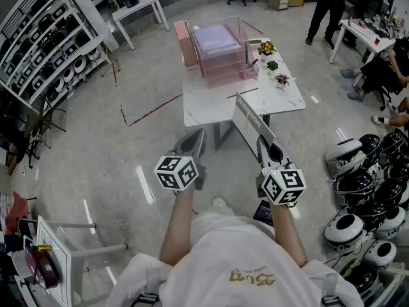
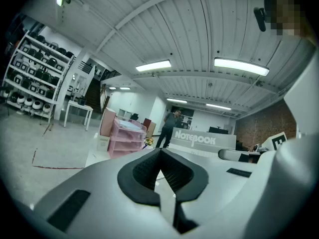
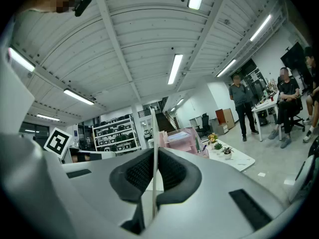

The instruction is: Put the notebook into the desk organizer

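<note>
The notebook (image 1: 252,121), a thin grey-white book with "NOTEBOOK" printed on its cover, is held on edge in the air in front of the white table (image 1: 211,107). My right gripper (image 1: 266,147) is shut on its near end. In the right gripper view it shows as a thin upright edge (image 3: 154,133) pinched between the pads. The pink desk organizer (image 1: 217,47) with stacked trays stands at the table's far side, well beyond both grippers. My left gripper (image 1: 194,138) hangs level beside the right one, shut with nothing in it. The left gripper view shows the notebook's cover (image 2: 202,139) and the organizer (image 2: 122,136).
Small potted plants (image 1: 276,69) stand on the table's right side. Racks of round white devices (image 1: 45,50) line the left wall, and more of them lie on the floor at right (image 1: 364,190). People stand and sit at far right (image 1: 329,8). A small white table (image 1: 137,11) is at back left.
</note>
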The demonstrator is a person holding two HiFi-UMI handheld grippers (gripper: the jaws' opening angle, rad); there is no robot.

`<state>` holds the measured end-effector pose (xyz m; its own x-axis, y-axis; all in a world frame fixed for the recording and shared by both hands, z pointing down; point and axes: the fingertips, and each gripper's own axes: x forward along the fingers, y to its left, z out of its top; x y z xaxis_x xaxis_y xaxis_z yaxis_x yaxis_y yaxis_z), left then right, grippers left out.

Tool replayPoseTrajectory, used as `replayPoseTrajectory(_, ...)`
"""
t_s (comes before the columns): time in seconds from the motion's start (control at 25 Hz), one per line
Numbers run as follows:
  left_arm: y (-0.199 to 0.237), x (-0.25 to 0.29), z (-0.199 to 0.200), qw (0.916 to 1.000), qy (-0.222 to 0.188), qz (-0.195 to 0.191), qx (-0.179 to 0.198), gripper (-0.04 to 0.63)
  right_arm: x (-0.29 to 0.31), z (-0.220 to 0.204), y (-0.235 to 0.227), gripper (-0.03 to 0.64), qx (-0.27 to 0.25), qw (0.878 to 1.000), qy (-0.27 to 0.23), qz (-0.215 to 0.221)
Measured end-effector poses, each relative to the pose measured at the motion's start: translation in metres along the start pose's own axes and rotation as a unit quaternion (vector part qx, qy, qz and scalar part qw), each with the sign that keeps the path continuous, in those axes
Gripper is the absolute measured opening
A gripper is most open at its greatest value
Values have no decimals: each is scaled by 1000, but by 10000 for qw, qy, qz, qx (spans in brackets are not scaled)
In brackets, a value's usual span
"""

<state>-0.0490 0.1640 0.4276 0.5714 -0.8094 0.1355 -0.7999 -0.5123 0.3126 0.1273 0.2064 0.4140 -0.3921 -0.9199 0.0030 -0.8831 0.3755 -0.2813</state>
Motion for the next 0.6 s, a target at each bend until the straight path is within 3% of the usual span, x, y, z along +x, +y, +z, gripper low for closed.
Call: replayPoseTrajectory(0.6, 6, 4, 5, 10000, -26, 47, 4, 15, 7, 4, 0, 18, 151, 9998, -36, 122)
